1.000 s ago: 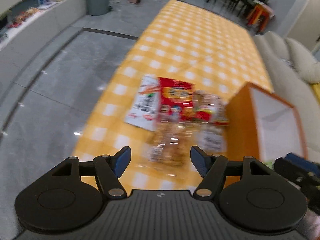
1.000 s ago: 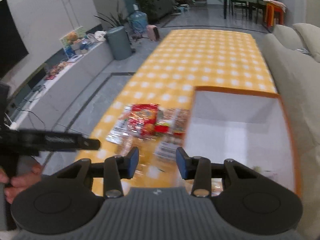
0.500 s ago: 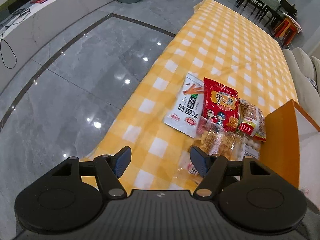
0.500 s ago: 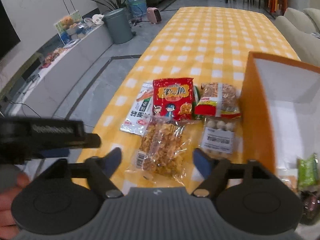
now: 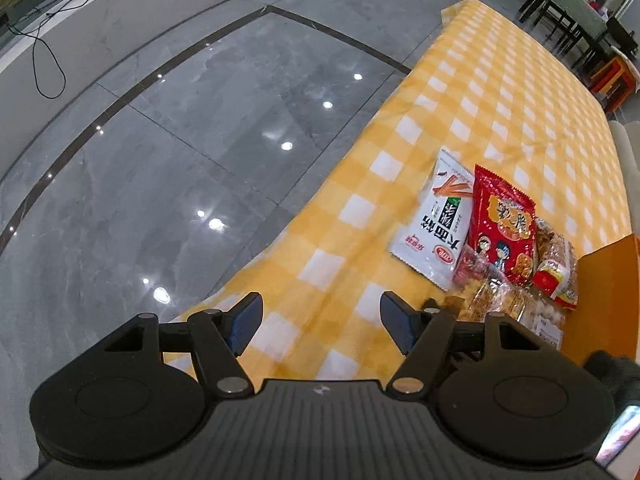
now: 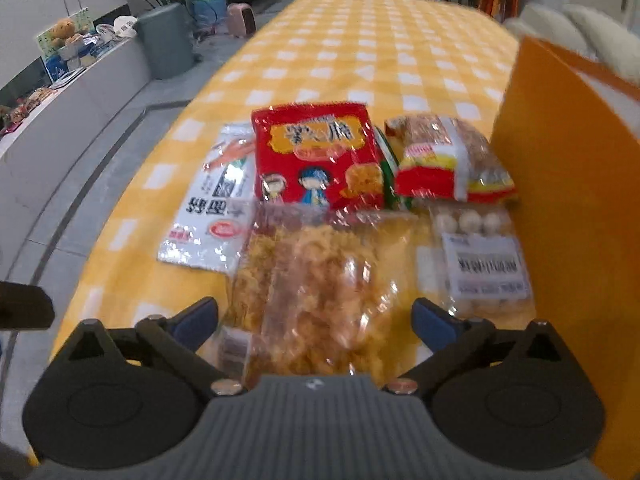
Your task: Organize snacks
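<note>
Several snack packs lie on a yellow checked tablecloth (image 6: 360, 52). My right gripper (image 6: 316, 322) is open, its fingers either side of a clear bag of golden crisps (image 6: 320, 280). Beyond it lie a white packet (image 6: 216, 208), a red packet with cartoon children (image 6: 316, 156), a red-and-yellow pack (image 6: 444, 160) and a clear pack of white balls (image 6: 476, 256). An orange box (image 6: 568, 208) stands at the right. My left gripper (image 5: 320, 322) is open and empty over the table's left edge, with the white packet (image 5: 436, 228) and red packet (image 5: 504, 228) to its right.
Grey tiled floor (image 5: 180, 140) lies left of the table. A grey bin (image 6: 164, 40) and a low white shelf (image 6: 60, 120) stand along the left wall. Dining chairs (image 5: 580, 28) are beyond the table's far end. A sofa (image 6: 580, 28) is at the right.
My right gripper has opened wide and come down close over the clear crisp bag. My left gripper has swung left, away from the snacks, toward the table edge.
</note>
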A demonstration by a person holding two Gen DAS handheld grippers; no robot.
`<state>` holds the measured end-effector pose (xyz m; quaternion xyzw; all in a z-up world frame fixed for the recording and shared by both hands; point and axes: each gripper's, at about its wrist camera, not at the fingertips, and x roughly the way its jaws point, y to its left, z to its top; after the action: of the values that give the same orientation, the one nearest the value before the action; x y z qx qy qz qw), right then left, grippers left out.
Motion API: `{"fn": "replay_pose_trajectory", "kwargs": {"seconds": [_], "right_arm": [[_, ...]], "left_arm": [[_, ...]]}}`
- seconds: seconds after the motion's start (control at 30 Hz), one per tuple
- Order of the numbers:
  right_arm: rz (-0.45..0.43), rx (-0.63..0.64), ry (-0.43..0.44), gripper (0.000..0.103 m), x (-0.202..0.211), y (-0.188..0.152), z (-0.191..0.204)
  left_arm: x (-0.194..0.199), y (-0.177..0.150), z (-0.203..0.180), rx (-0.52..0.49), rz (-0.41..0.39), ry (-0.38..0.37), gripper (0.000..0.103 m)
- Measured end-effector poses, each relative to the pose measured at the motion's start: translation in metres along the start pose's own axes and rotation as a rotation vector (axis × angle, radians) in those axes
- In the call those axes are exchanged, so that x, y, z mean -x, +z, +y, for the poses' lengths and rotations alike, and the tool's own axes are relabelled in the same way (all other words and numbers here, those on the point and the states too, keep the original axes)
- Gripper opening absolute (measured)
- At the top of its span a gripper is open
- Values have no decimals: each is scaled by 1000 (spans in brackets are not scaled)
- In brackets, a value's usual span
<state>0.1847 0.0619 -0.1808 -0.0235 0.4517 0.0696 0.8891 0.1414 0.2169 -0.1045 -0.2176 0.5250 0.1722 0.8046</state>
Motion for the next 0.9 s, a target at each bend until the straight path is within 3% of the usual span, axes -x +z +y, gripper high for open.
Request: {"fn": "replay_pose_trajectory", "kwargs": {"seconds": [0.2,0.27,0.43,0.63,0.9], "right_arm": [[-64,36,-37,96,-3,-7,12],[-94,18,-55,78,3,-11,10],[-85,9,-58,73,8,-14,7],[-62,-49,25,71,27,-10,-14],[-126,-154,143,71,76,8,-56]], "left_arm": [[-4,0,-2,-1,9,-3,79],[-6,-1,-3,4,15,0,79],[-5,-3,-6,-2,16,-6,79],[-2,-6,-9,30,9,-79,79],[17,-4,-20,-15,-110,-84,79]]}}
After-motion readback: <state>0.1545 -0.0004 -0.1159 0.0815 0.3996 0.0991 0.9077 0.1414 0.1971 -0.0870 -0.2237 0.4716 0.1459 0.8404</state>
